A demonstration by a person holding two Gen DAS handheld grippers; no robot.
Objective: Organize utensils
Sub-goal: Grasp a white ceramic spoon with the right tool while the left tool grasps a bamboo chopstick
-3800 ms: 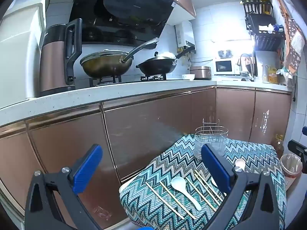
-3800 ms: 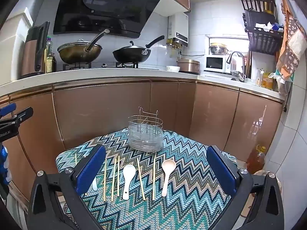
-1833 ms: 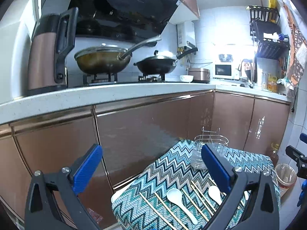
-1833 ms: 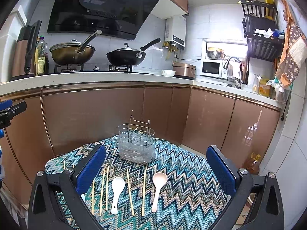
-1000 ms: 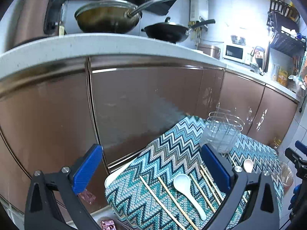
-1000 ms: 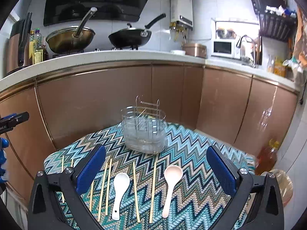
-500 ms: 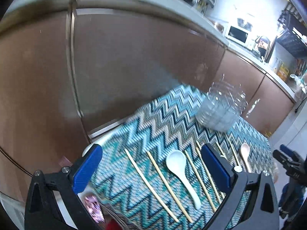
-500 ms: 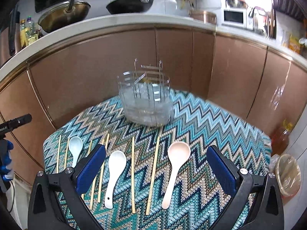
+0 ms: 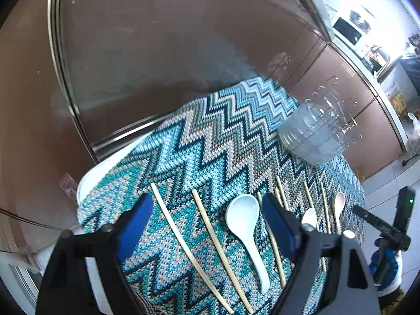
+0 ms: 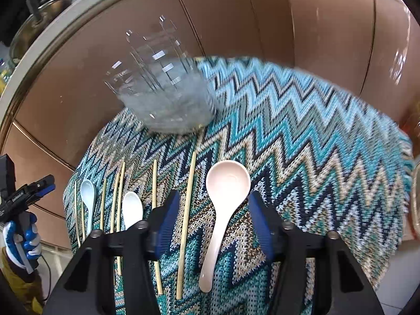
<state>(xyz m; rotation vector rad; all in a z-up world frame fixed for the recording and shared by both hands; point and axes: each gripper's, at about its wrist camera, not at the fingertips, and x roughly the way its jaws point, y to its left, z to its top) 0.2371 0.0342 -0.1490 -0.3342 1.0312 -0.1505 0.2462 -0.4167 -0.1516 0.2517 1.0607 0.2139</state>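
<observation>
Utensils lying in row on zigzag cloth (image 10: 302, 120): chopsticks (image 10: 186, 220), pink spoon (image 10: 223, 204), white spoon (image 9: 245, 225). Wire caddy (image 10: 162, 97) blurred, contents indiscernible. Left gripper (image 9: 207, 228), right gripper (image 10: 214, 223) closing, gripping nothing.

1. Cloth (image 10: 302, 120): zigzag chevron knit in teal, light blue, navy, beige and white.
2. Spoon (image 10: 223, 204): pale pink.
3. Second spoon (image 9: 245, 225): pale blue-white; third spoon (image 10: 132, 210): white.
4. Chopsticks (image 9: 183, 239): light tan.
5. Utensil holder (image 10: 162, 92): clear, with silvery wire.
6. Cabinet doors (image 9: 157, 39): glossy copper-brown.
7. Gripper (image 10: 214, 221): black frame, blue pads.
8. Glove (image 10: 18, 239): blue and white.
</observation>
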